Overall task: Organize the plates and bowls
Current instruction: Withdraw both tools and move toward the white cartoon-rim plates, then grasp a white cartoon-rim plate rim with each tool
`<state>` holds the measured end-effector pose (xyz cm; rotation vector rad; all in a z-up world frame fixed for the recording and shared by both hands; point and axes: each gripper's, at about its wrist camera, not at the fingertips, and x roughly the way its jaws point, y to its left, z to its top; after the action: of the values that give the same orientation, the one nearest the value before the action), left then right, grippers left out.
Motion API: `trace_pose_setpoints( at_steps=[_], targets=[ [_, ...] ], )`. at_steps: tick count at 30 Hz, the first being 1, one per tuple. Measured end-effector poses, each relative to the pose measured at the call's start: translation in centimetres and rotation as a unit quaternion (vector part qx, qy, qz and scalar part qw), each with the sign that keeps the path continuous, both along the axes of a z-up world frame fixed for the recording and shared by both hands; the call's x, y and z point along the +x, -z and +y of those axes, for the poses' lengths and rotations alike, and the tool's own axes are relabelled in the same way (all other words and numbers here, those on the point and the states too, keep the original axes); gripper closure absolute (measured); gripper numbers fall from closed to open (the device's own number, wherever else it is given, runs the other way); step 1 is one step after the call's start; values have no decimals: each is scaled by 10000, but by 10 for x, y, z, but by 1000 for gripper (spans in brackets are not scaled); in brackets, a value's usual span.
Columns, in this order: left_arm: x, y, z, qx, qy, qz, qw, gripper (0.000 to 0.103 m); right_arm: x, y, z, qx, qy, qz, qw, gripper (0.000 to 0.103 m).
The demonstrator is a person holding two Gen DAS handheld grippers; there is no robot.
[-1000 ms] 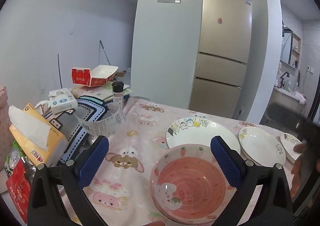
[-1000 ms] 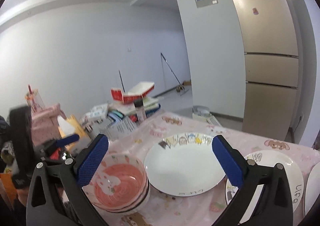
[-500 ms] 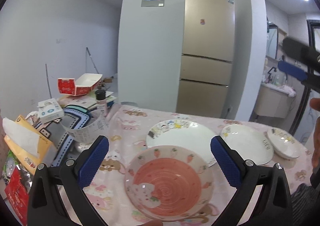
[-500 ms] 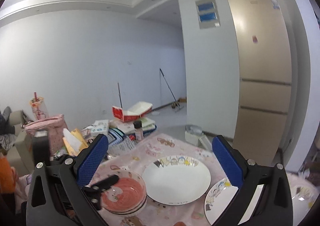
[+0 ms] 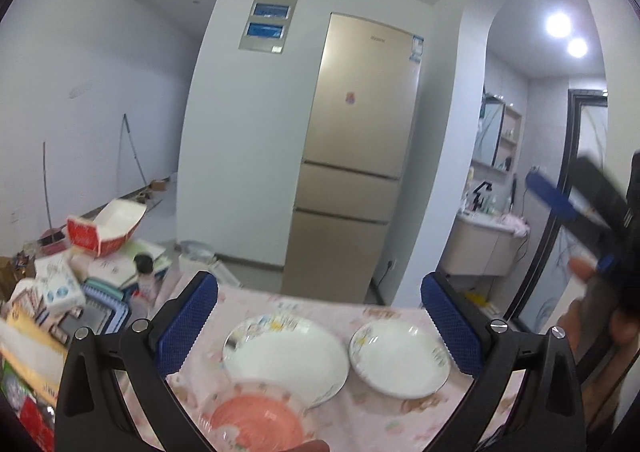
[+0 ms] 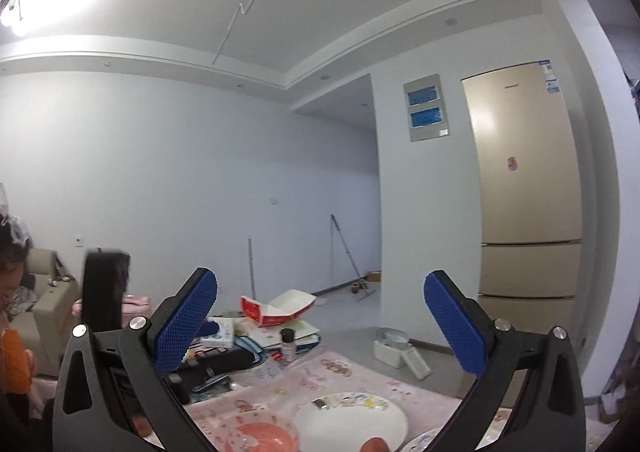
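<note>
A pink bowl (image 5: 256,422) sits on the pink cartoon tablecloth (image 5: 384,418) nearest me, with a large white plate (image 5: 286,358) behind it and a smaller white plate (image 5: 400,360) to its right. My left gripper (image 5: 320,326) is open and empty, held well above them. My right gripper (image 6: 320,326) is open and empty, raised high; the pink bowl (image 6: 262,436) and large plate (image 6: 350,422) show at the bottom of its view. The right gripper also shows in the left wrist view (image 5: 560,203), up at the right.
Clutter fills the table's left end: a red and white carton (image 5: 106,226), boxes (image 5: 58,286), a small bottle (image 5: 146,278) and a blue-edged bag (image 5: 100,312). A gold fridge (image 5: 356,155) stands behind the table. A washroom doorway opens at the right.
Both grippers have risen and tilted upward, so the dishes have dropped low in both views. The far-right small plate has left the left wrist view. Both stay open.
</note>
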<state>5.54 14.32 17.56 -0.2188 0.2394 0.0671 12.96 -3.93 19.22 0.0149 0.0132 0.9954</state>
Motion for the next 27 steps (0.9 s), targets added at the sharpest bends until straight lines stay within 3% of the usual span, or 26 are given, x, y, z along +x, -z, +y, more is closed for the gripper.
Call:
trace_pose_setpoints(
  at_steps=[6,13,16,20,27],
  targets=[
    [24,-31,-9,216,181,-225,9993,0,21,-4,0,-224,331,235,9989,0],
    [84,-33,-3,370,607,296,9970,0,57,19,11,-802,496,579,9939,0],
    [110,-20,7,327,705,705,9945,0,73,28,10,-752,480,834,9925,0],
    [131,15,26,307,441,1249,9907,0,91,46,13,-846,549,1118,9886,0],
    [163,74,59,-299,548,1971,9784,0,134,104,24,-1143,545,1878,9740,0]
  ],
)
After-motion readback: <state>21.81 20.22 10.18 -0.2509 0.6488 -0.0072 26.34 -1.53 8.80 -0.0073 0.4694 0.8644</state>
